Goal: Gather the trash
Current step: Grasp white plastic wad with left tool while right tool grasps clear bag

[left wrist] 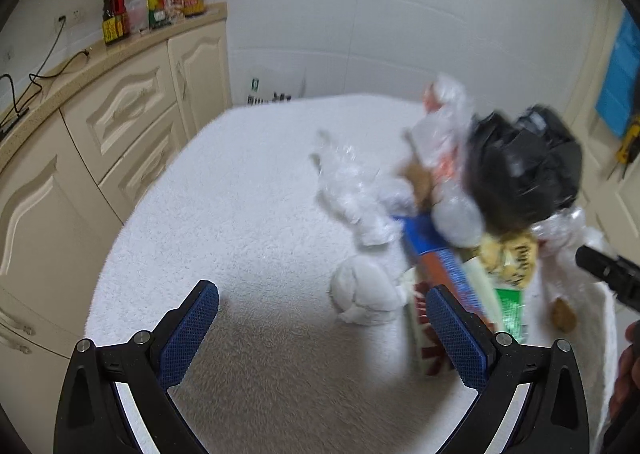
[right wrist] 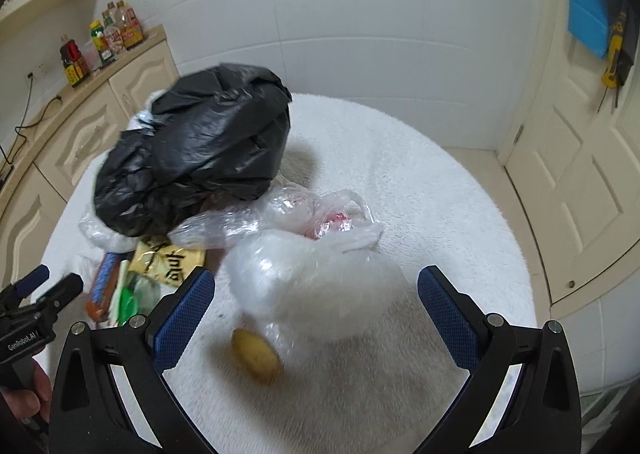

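A pile of trash lies on a round table with a white fluffy cover (left wrist: 240,214) (right wrist: 440,194). A black bin bag (right wrist: 200,158) (left wrist: 520,170) sits on top of the pile. Around it are clear plastic bags (right wrist: 320,278) (left wrist: 352,182), a crumpled white tissue ball (left wrist: 364,294), a blue-orange box (left wrist: 436,262) (right wrist: 105,286), a yellow snack wrapper (right wrist: 172,262) (left wrist: 508,258), a green wrapper (left wrist: 510,306) and a brown peel piece (right wrist: 258,358). My left gripper (left wrist: 322,330) is open, with the tissue ball just beyond its fingers. My right gripper (right wrist: 316,318) is open, with a clear bag between its fingers.
Cream cabinets with a counter (left wrist: 100,58) stand to the left, with several sauce bottles (left wrist: 160,2) and a black cable (left wrist: 48,66). A white tiled wall is behind the table. A cream door (right wrist: 580,182) with a blue sheet (right wrist: 588,2) is on the right.
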